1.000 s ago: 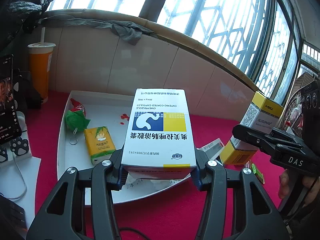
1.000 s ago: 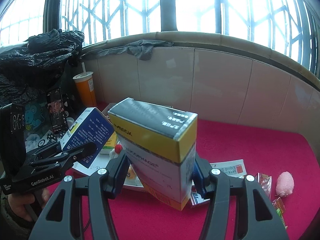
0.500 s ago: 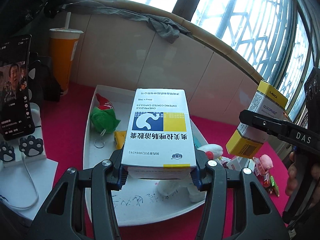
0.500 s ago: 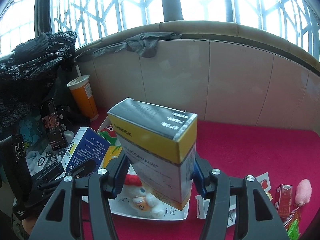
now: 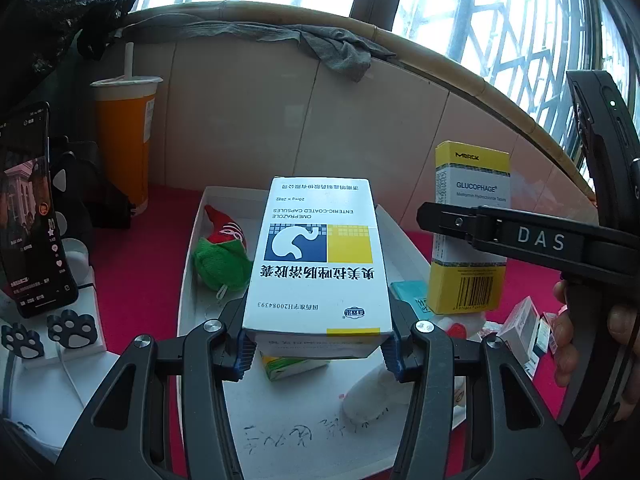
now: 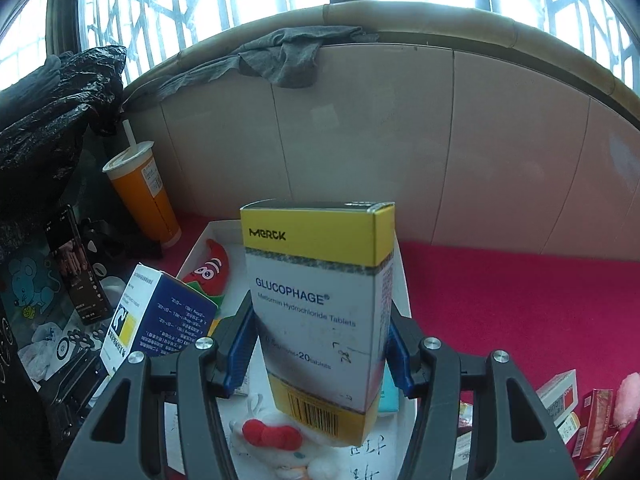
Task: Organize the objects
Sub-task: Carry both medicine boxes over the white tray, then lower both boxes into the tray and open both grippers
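Note:
My left gripper (image 5: 318, 350) is shut on a white, blue and yellow omeprazole box (image 5: 318, 256), held flat above the white tray (image 5: 192, 248). My right gripper (image 6: 318, 354) is shut on an upright yellow and white Glucophage box (image 6: 320, 308), held over the tray's (image 6: 404, 292) near end. Each box also shows in the other view: the Glucophage box (image 5: 470, 232) at right, the omeprazole box (image 6: 154, 316) at left. In the tray lie a red and green plush (image 5: 222, 248), a white plush (image 6: 280, 444), a yellow-green carton (image 5: 288, 364) and a teal packet (image 5: 412, 294).
An orange drink cup with a straw (image 5: 122, 140) and a phone on a stand (image 5: 30, 220) are left of the tray. Small boxes and packets (image 6: 576, 420) and a pink fluffy ball (image 6: 628, 400) lie on the red cloth at right. A tiled wall runs behind.
Both grippers have moved in over the tray with their boxes. The Glucophage box has turned from tilted to upright. More of the tray's contents have come into view.

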A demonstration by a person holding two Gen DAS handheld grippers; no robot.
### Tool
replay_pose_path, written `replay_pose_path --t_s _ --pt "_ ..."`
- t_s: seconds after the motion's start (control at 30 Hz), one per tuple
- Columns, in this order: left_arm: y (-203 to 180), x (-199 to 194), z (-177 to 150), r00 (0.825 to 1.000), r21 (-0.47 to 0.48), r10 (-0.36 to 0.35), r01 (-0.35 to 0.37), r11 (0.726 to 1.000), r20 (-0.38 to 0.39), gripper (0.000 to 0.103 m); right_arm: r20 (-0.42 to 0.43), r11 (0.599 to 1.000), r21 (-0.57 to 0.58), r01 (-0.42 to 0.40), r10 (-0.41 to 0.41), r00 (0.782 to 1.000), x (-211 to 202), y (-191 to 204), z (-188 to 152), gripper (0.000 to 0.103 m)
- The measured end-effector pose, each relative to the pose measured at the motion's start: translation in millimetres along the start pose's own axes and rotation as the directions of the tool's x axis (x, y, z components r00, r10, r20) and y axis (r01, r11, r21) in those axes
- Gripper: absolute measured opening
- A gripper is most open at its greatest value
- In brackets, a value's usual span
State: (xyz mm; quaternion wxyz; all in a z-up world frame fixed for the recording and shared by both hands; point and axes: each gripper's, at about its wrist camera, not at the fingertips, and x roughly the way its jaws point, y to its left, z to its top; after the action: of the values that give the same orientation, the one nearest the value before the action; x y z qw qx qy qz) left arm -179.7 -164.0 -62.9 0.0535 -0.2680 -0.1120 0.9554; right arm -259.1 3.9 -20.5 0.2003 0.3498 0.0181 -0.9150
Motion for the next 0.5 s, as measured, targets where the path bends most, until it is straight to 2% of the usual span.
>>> replay_pose_path --t_s 0.3,0.33,0.37,0.4,0.43,0.5 --pt "4 6 -3 1.000 -0.004 0.030 -0.030 1.000 -0.003 0.050 -0.040 1.000 0.007 -0.014 0.014 0.999 35 20 10 0.059" --pt "4 5 -2 0.999 -0.005 0.041 -0.041 0.999 0.005 0.054 -0.041 1.000 0.008 -0.014 0.014 0.999 36 21 9 0.066" --pt "5 3 -1 0.999 -0.005 0.047 -0.047 0.999 0.016 0.064 -0.036 1.000 0.007 -0.006 0.007 0.999 36 23 9 0.072" --pt "5 1 0 0.998 -0.004 0.060 -0.060 0.998 0.026 0.073 -0.025 1.000 0.005 0.001 0.000 1.000 34 24 8 0.083" --pt "5 -2 1 0.996 -0.004 0.085 -0.085 0.996 0.039 0.087 -0.008 1.000 0.003 0.004 -0.004 1.000 30 24 8 0.083" --pt "6 -10 2 0.988 -0.001 0.133 -0.133 0.991 0.083 0.089 0.017 1.000 0.001 0.010 -0.010 1.000 21 24 9 0.083"
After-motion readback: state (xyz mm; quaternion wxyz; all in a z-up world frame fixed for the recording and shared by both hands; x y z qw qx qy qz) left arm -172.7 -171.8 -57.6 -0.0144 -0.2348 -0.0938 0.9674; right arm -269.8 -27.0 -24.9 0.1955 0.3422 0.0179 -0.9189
